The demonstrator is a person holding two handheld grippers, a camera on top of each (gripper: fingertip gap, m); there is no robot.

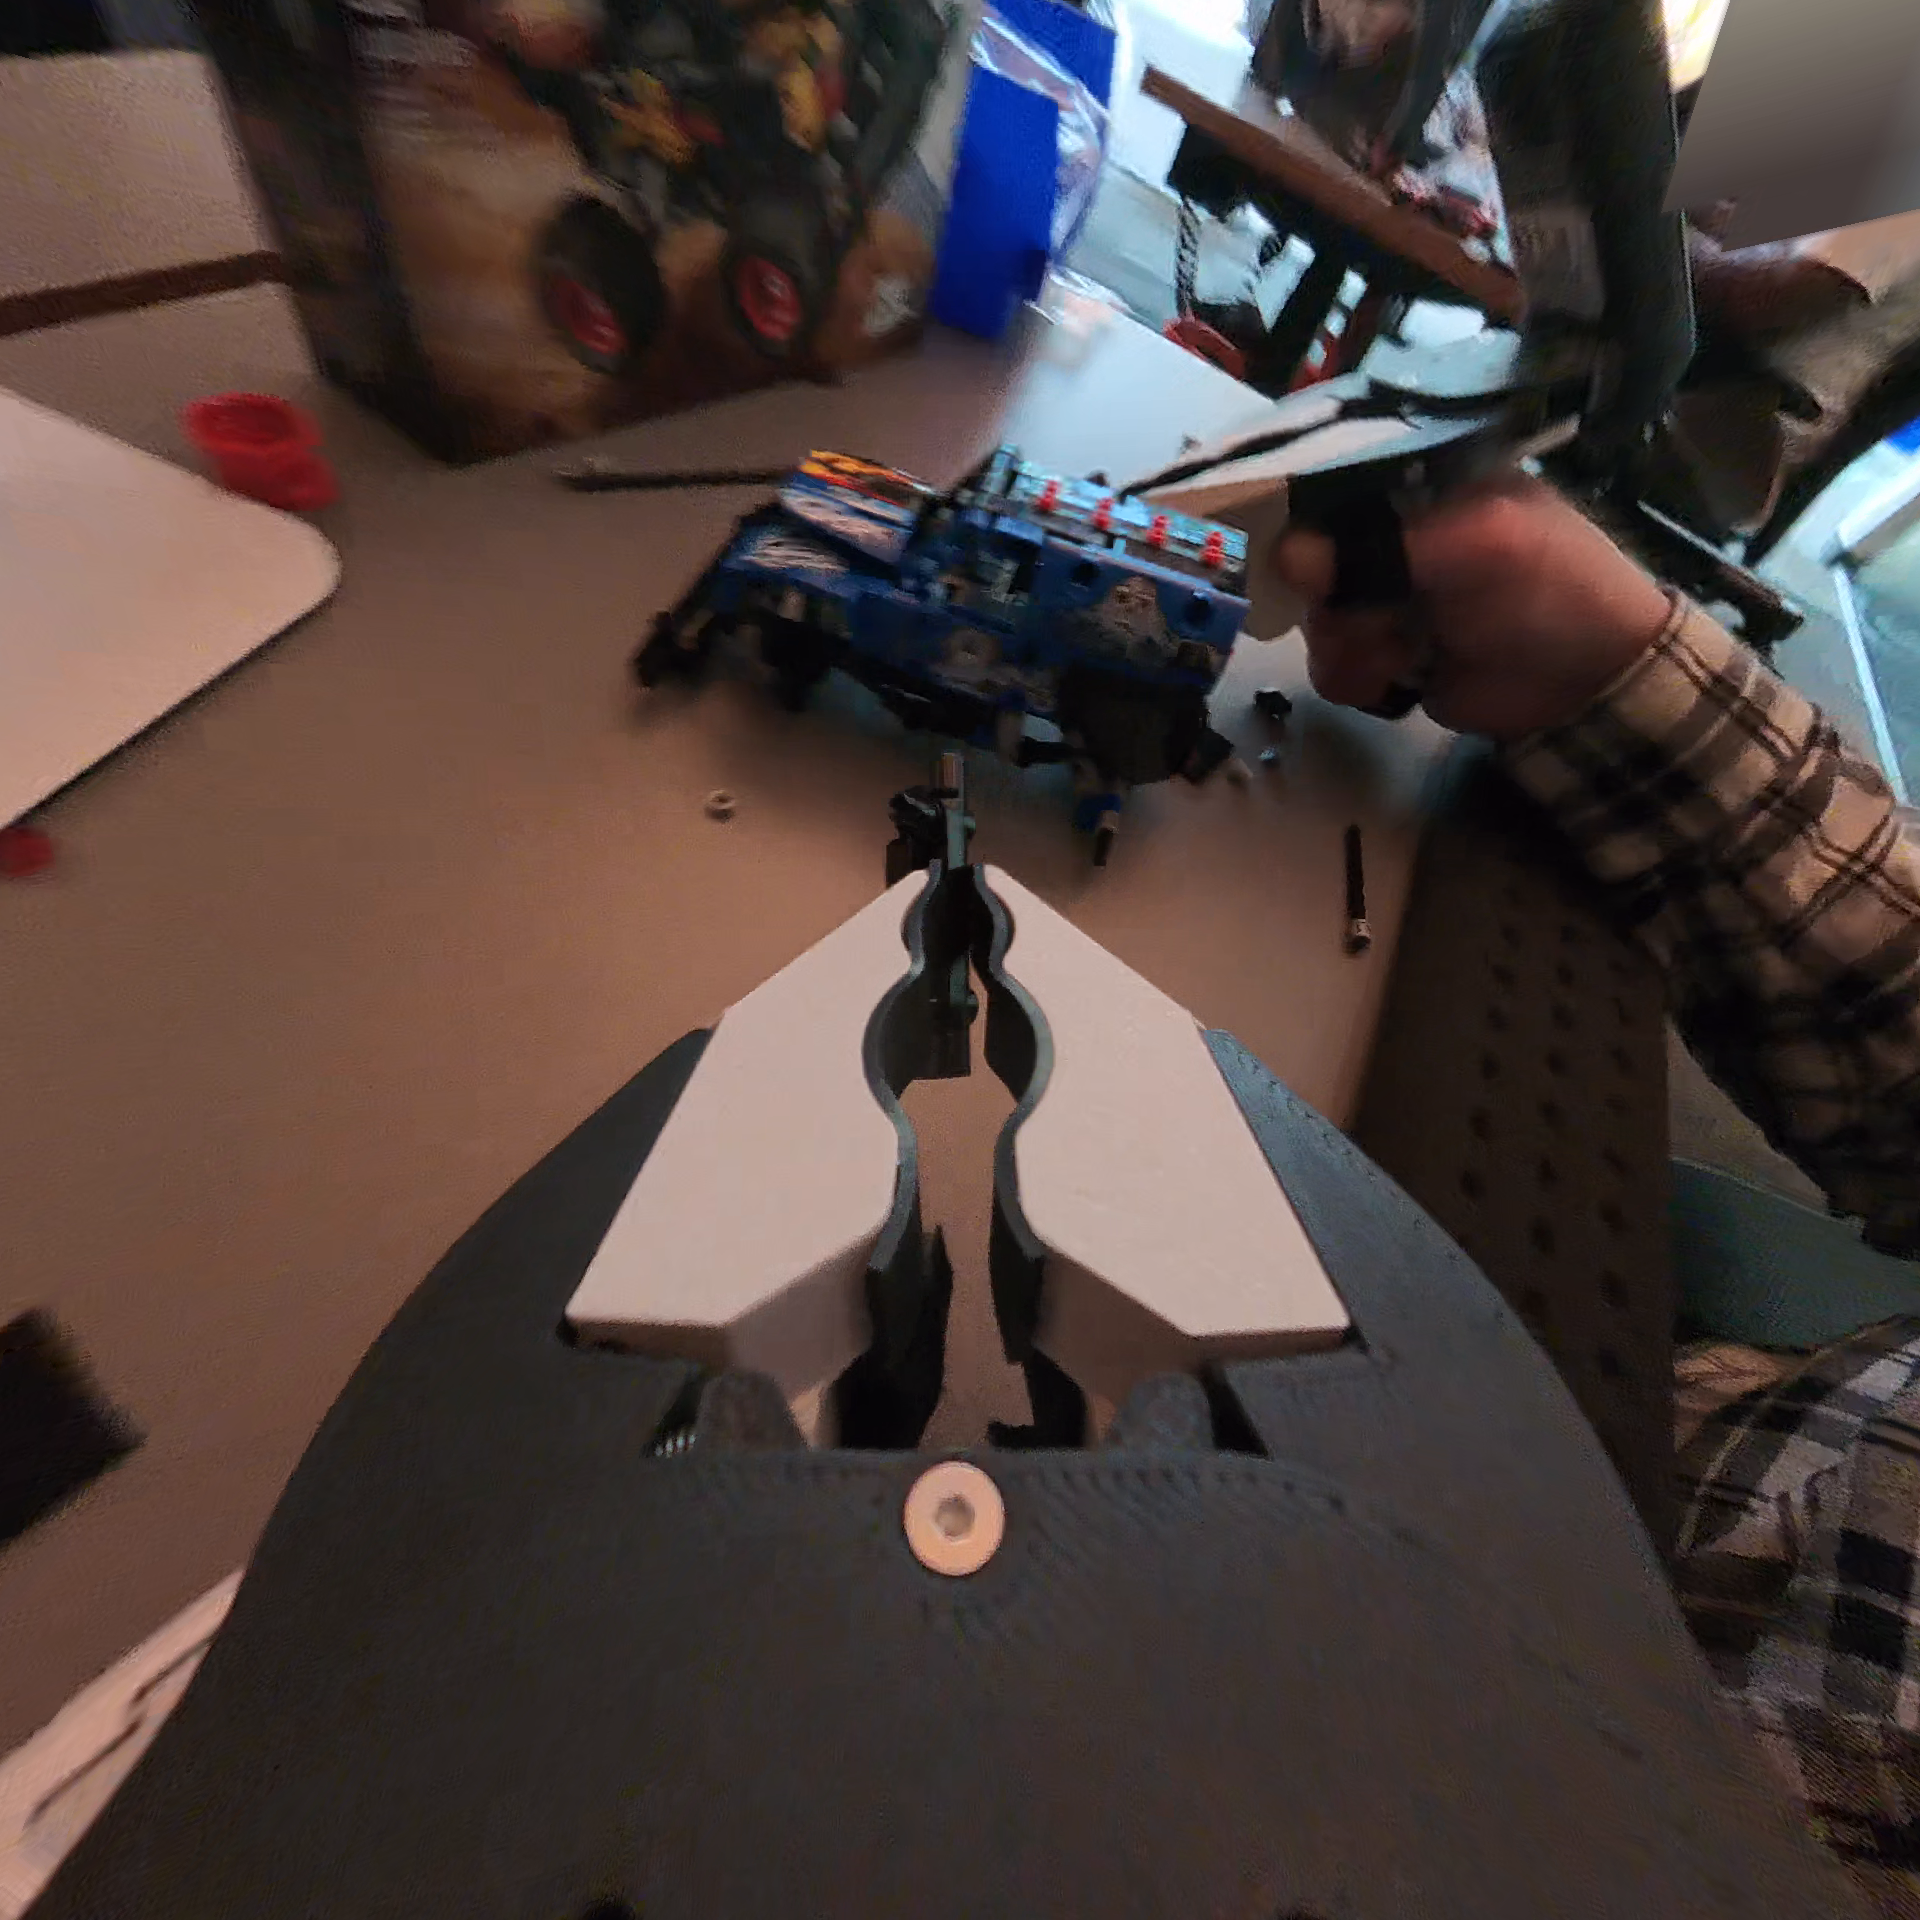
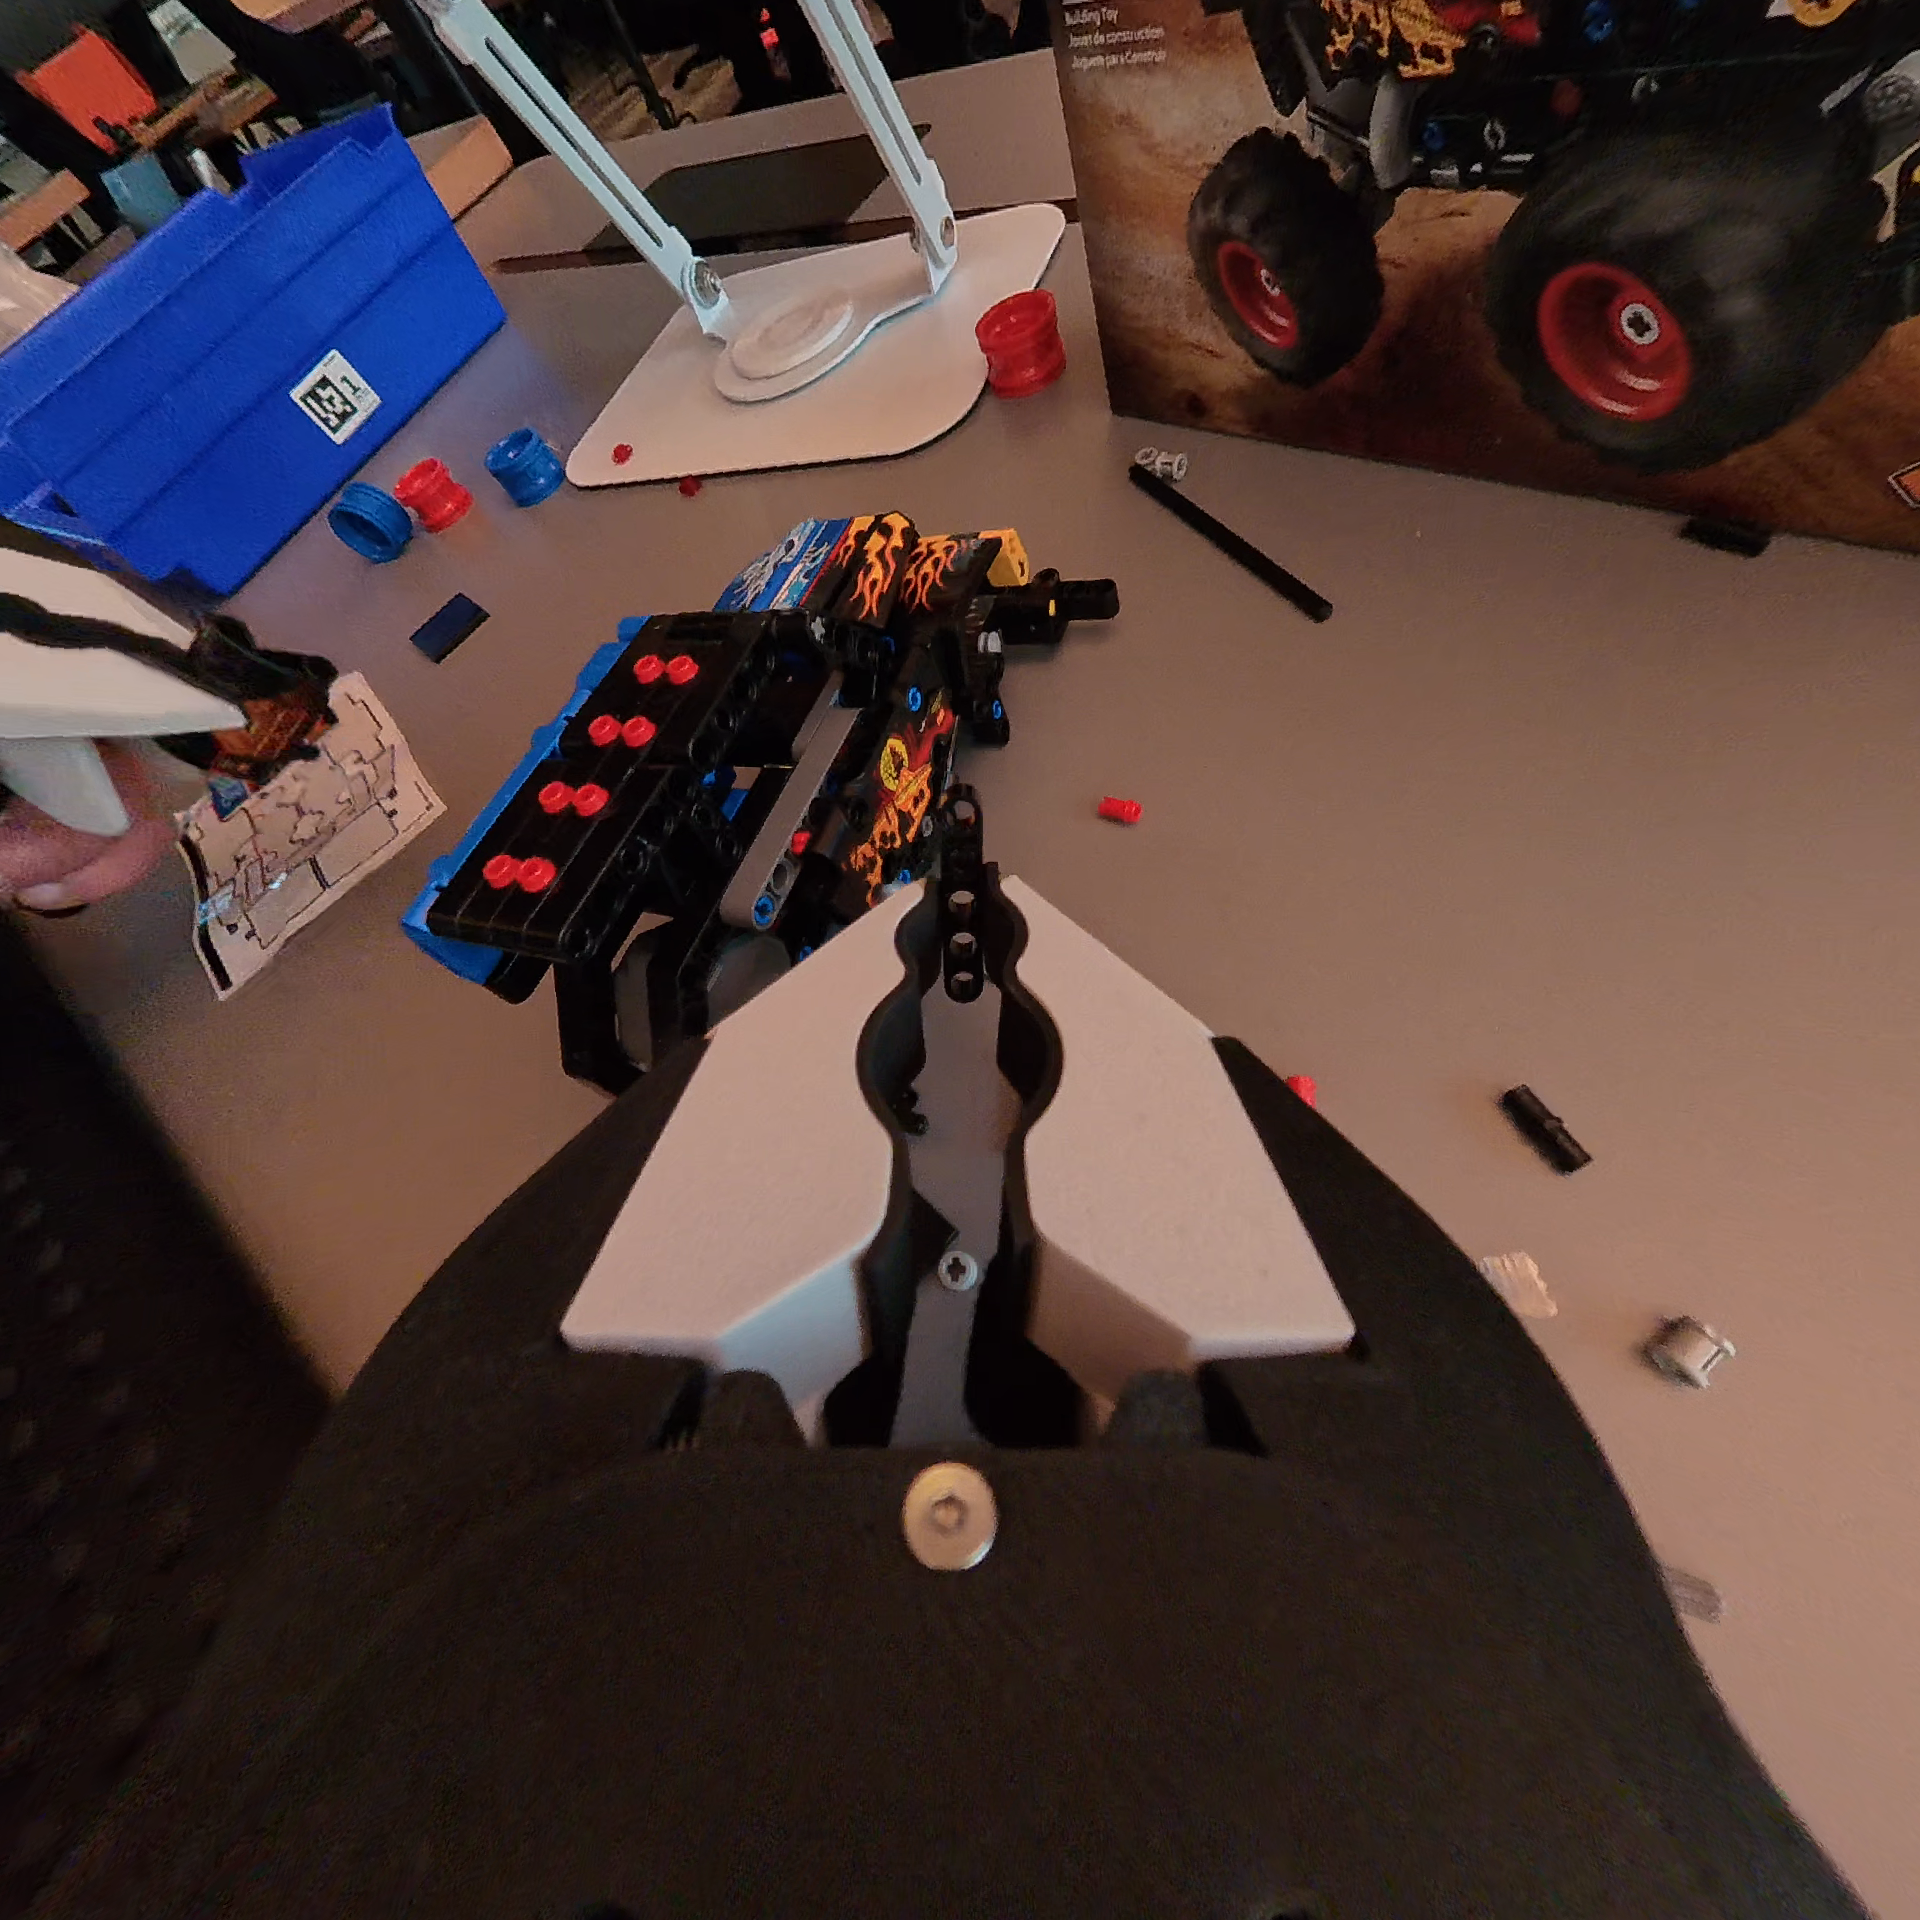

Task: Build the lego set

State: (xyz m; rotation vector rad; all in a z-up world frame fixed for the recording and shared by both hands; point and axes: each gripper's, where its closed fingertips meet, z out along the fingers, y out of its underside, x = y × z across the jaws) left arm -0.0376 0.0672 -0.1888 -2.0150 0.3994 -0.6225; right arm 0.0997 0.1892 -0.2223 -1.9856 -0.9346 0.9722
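Note:
The part-built truck [image 2: 665,769], blue and black with flame stickers and red studs, lies on the grey table; it also shows in the left wrist view [image 1: 966,613]. My right gripper [image 2: 961,894] is shut on a black beam with holes [image 2: 961,935], held right at the truck's near side; I cannot tell if they are joined. My left gripper [image 1: 953,883] is shut on a small black piece with a grey tip [image 1: 948,831], just short of the truck. The left gripper also shows at the left edge of the right wrist view [image 2: 239,707].
The set's box [image 2: 1507,239] stands at the back right. A blue bin [image 2: 239,343], a white stand base [image 2: 831,395], red and blue hubs [image 2: 436,494], a long black axle [image 2: 1231,545], a sticker sheet [image 2: 312,831] and loose pins [image 2: 1545,1129] lie around. About 20 cm separates my left fingertips from my right. My right tips are roughly 15 cm from the long black axle [image 2: 1231,545]. Seen from the left wrist view [image 1: 717,479] as well.

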